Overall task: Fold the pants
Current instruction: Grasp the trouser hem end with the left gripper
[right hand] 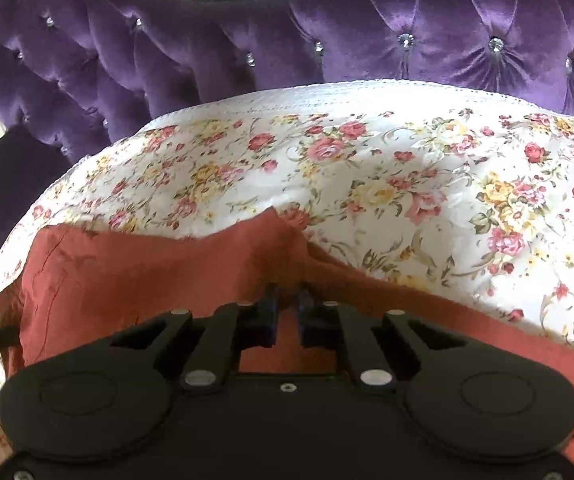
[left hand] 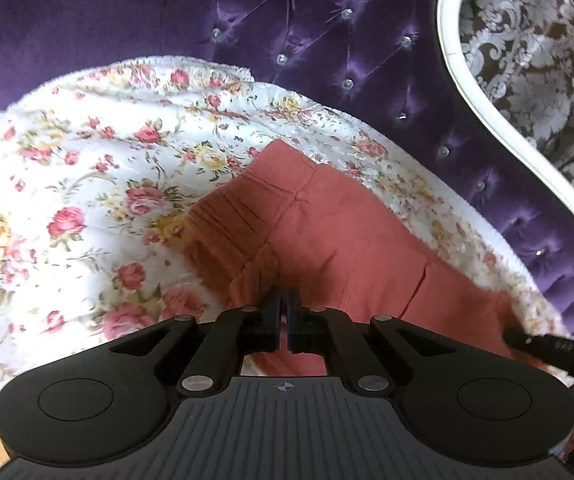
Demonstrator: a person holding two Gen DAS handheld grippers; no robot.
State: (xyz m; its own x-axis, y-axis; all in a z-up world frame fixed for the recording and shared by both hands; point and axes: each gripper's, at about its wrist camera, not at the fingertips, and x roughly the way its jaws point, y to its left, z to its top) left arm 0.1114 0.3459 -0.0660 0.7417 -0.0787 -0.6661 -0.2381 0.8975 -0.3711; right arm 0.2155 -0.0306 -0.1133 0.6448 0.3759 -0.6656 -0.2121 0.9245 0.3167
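Observation:
Rust-red pants lie on a floral cover, their gathered elastic waistband towards the left in the left wrist view. My left gripper is shut on the cloth just below that waistband, jaws pressed together. In the right wrist view the pants stretch across the front of the seat. My right gripper holds a raised pinch of their upper edge, with a narrow gap between the jaws filled by red cloth and creases running into the fingertips.
The cover lies over a purple tufted sofa, whose back rises close behind. A white frame rim and patterned wall stand at the right. A black tool tip rests on the cloth at the right edge.

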